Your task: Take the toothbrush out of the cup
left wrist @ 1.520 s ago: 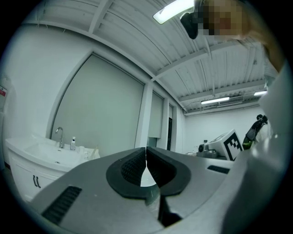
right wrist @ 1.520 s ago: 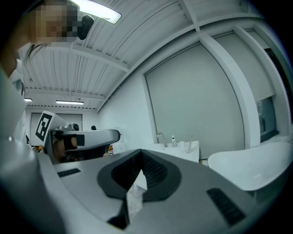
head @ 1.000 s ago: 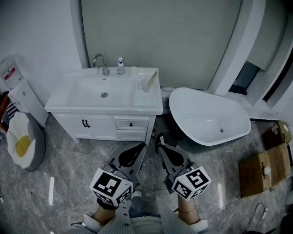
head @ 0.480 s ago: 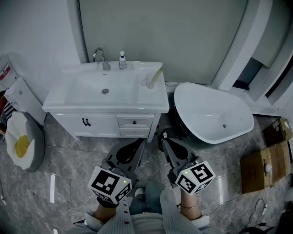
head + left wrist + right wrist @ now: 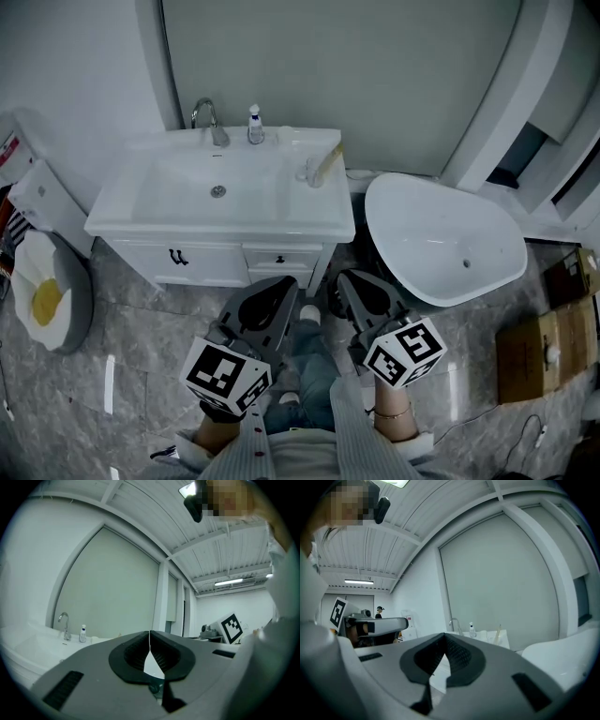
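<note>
Nearest the person, above the grey tiled floor, both tools are held level and point toward the washstand. Left gripper: jaws pressed together, nothing between them, confirmed in its own view. Right gripper: jaws likewise fully closed and empty, confirmed in its own view. Beyond the tips stands the white vanity cabinet, well apart from both tools. On the vanity top, the cup sits at the back right corner, to the right of the basin, with the toothbrush standing in it and leaning toward the right edge; the right gripper view shows the same toothbrush rising above the cup rim. Along the back edge are the faucet and a small pump bottle. A white bathtub lies to the right of the vanity. Assessment: the task is at the approach step; the toothbrush has not been touched. The next move appears to call for closing the remaining gap, opening the right gripper's jaws and pinching the exposed handle, then lifting along its lean. Risk: the light cup may tip unless the left gripper steadies it.
</note>
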{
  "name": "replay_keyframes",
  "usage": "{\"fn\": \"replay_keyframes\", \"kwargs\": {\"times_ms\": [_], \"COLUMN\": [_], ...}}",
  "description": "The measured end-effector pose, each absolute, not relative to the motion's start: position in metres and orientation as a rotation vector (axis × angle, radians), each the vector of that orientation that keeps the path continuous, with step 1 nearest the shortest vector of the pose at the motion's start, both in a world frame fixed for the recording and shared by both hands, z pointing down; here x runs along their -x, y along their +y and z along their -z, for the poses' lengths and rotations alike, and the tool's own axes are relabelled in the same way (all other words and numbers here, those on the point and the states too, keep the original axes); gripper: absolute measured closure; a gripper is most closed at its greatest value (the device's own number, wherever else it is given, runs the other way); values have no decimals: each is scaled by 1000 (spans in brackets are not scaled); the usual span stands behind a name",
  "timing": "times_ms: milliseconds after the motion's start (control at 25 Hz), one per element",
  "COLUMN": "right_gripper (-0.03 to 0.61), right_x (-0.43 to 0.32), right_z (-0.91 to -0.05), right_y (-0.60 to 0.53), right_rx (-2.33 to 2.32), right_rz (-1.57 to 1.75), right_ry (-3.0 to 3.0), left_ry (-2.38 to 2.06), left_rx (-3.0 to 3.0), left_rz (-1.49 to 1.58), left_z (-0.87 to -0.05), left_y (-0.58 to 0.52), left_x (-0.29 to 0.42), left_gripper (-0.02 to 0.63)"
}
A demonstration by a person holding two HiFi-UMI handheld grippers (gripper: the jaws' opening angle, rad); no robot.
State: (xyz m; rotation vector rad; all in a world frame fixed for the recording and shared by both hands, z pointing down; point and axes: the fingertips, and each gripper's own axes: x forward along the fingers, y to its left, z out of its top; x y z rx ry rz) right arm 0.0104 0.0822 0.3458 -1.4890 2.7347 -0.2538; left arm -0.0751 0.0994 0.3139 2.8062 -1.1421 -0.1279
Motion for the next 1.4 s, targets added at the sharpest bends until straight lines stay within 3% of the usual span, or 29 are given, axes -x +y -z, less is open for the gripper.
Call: {"fn": "replay_keyframes", "kwargs": {"times_ms": [920, 1400], "right_gripper": [568, 568], "right_x": [-84, -96], "right_z": [-338, -345], "right_y": [-203, -295], "right_rx": [1375, 1320], "right_rz": [344, 357], "right_ry": [2777, 2808], "left_ry": [-1257, -1307], "left_rx": [-2753, -2728], "left_rz": [76, 65], "left_z": [-302, -310], "left_y": [-177, -272], "left_x": [-2, -16], "left_gripper": [592, 592]}}
